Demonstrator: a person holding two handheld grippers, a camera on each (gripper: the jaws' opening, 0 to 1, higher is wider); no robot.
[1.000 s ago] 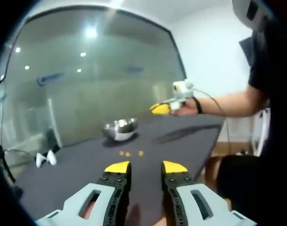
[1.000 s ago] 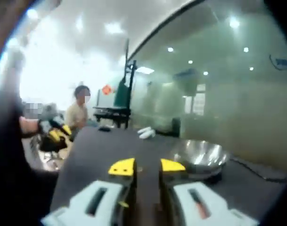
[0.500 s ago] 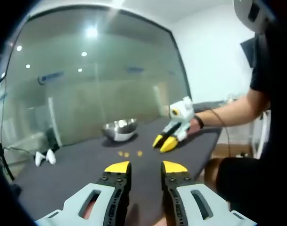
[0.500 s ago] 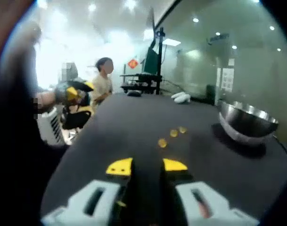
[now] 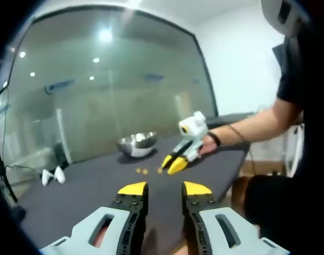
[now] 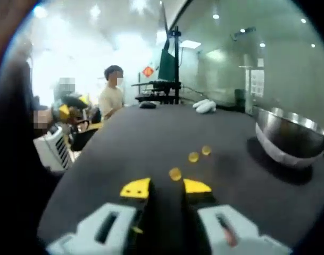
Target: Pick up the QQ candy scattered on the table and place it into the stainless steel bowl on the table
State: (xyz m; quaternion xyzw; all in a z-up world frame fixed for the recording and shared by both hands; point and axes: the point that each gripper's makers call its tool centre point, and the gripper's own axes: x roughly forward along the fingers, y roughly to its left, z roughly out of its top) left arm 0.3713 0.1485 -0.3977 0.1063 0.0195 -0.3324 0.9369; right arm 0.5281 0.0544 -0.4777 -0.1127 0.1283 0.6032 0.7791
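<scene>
Three small yellow QQ candies (image 6: 175, 173) lie in a short row on the dark grey table (image 6: 135, 138). In the right gripper view my right gripper (image 6: 166, 188) hovers just short of the nearest candy, jaws open with nothing between them. The stainless steel bowl (image 6: 292, 141) stands to the right beyond the candies. In the left gripper view the candies (image 5: 144, 171) lie in front of the bowl (image 5: 136, 144). The right gripper (image 5: 172, 162) comes in from the right, tips down beside the rightmost candy. My left gripper (image 5: 164, 189) is held back above the table, open and empty.
Two white objects (image 5: 51, 176) lie at the table's far end (image 6: 204, 105). A glass wall (image 5: 108, 90) runs behind the table. A person (image 6: 111, 95) sits beyond the far end. The holder's arm (image 5: 241, 127) reaches across the table's right edge.
The right gripper has come down and leftward over the table until its tips are close to the candies. The left gripper has held still.
</scene>
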